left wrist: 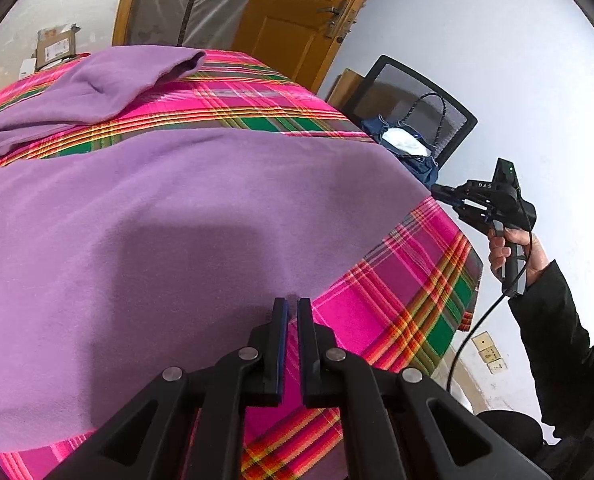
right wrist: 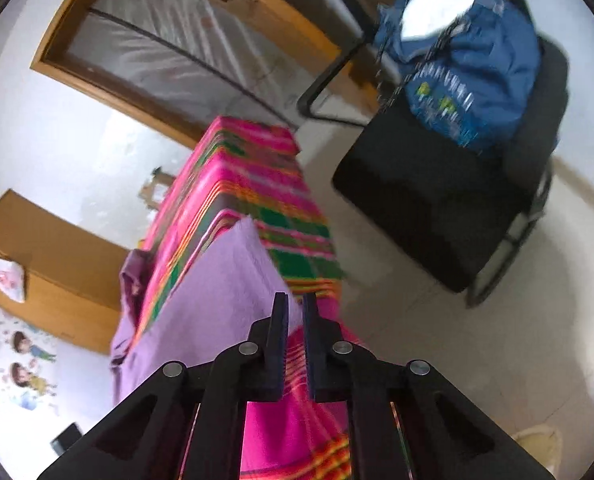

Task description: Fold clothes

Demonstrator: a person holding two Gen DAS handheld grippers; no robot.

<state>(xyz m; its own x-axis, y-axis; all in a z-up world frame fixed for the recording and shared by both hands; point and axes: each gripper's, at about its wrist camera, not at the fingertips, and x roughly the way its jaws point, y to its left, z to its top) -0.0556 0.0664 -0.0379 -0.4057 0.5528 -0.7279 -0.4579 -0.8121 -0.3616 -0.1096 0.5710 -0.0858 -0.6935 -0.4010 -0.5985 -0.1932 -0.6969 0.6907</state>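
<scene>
Plaid-covered worktop [left wrist: 397,292] carries a purple garment [left wrist: 177,220] spread flat, its near edge pinched in the left hand-held gripper [left wrist: 293,304], its corner in the right hand-held gripper [right wrist: 295,300]; next, likely lifting both to fold.

Lilac garment [left wrist: 177,208] on pink-green plaid tablecloth [left wrist: 397,292]; blue bag [right wrist: 469,72].

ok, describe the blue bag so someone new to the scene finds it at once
Start at the table under the pink plaid cloth, then look past its far right corner to the black mesh-back office chair near the wooden door. The blue bag sits on that chair's seat. It is the only blue thing there, with a dark cord handle and something white showing at its open top.
</scene>
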